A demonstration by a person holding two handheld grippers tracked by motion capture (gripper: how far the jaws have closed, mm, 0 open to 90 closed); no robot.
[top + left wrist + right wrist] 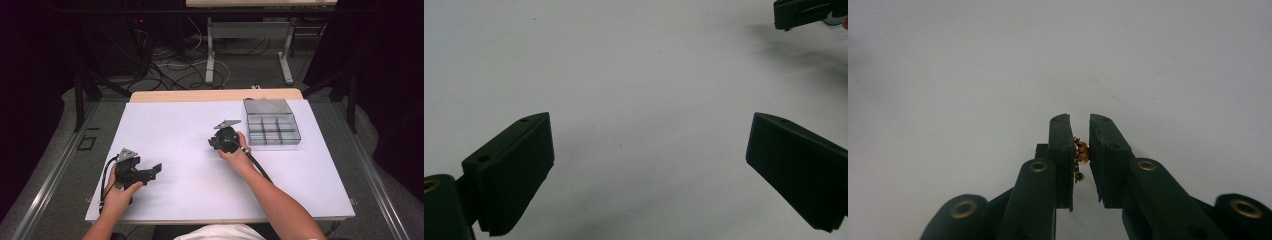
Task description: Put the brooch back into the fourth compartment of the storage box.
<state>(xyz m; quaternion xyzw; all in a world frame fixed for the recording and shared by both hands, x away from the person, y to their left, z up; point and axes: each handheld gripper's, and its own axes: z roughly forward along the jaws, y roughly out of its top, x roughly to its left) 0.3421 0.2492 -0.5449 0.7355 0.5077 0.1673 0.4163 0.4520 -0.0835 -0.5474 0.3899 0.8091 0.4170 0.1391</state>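
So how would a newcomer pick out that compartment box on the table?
Start at the white table and go to its far right corner. The clear box sits there just beyond the right gripper. It is the one see-through thing, split into a grid of small compartments.

The high view looks down and forward from above the person's side of the white table (pixel 200 150). The left gripper view sits low and close, looking along the left gripper (pixel 649 165) at the table top just ahead of it. The right gripper (pixel 809 12) peeks in far ahead on its right. The right gripper view sits just as close behind its own jaws.
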